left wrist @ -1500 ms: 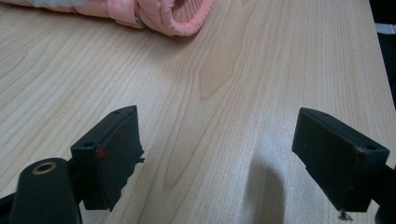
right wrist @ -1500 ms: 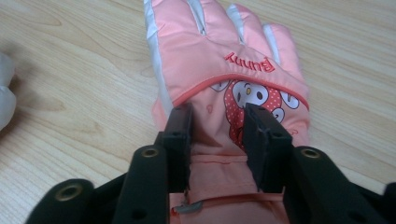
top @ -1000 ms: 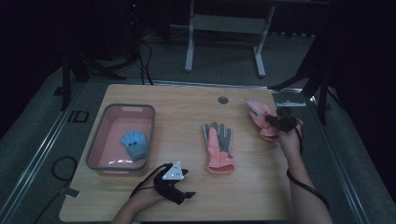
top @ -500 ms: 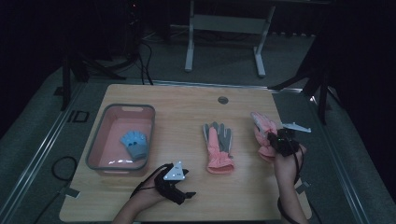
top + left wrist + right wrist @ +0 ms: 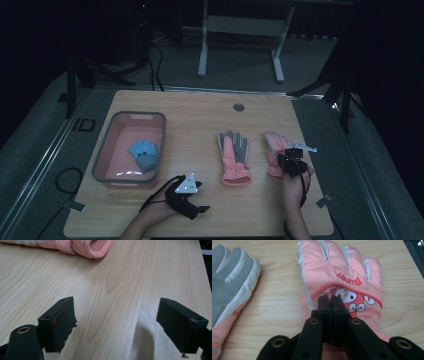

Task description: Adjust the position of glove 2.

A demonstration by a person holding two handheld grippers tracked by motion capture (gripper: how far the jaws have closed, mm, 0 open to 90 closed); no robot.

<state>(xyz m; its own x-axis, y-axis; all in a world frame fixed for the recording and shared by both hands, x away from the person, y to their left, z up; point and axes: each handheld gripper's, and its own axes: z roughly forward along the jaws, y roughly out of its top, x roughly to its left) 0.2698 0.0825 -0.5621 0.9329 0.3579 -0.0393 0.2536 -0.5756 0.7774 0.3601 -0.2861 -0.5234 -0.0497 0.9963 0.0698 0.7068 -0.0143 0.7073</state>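
A pink glove with a bunny print (image 5: 342, 270) lies back-up on the wooden table (image 5: 200, 115), right of centre (image 5: 273, 144). My right gripper (image 5: 330, 298) is shut on its fabric near the cuff; from above it (image 5: 291, 161) covers the glove's near end. A second pink glove (image 5: 234, 159) lies palm-up just to the left, its grey palm (image 5: 232, 282) showing. My left gripper (image 5: 196, 210) rests near the front edge, its jaws open (image 5: 117, 312) over bare wood. That second glove's cuff (image 5: 95, 246) lies ahead of it.
A pink tub (image 5: 100, 160) stands at the left of the table with a small blue glove (image 5: 145, 154) inside. A round cable hole (image 5: 238, 107) sits near the far edge. Beyond the table is a metal frame on the dark floor.
My right gripper has come toward the near edge and a little left, and the bunny glove has slid along with it. The left gripper has stayed put.
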